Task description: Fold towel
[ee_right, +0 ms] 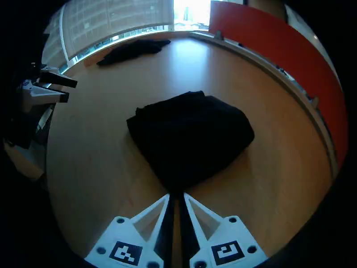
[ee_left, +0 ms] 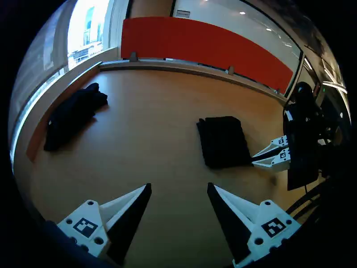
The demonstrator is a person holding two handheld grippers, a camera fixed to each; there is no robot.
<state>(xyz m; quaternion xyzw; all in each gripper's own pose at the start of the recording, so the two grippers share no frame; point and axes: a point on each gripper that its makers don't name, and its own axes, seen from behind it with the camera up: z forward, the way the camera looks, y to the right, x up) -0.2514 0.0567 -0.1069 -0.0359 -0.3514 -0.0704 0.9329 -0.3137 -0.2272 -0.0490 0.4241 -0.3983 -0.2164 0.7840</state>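
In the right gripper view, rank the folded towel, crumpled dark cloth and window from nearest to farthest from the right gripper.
1. Folded towel, just ahead of the right gripper.
2. Crumpled dark cloth, far, upper left.
3. Window, behind that cloth.

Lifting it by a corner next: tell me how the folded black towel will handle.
The folded black towel is soft, rumpled cloth, so it would likely sag and unfold if lifted by one corner. Its layers look thick, so probably bulky yet light. On the smooth wooden surface it should slide when pushed.
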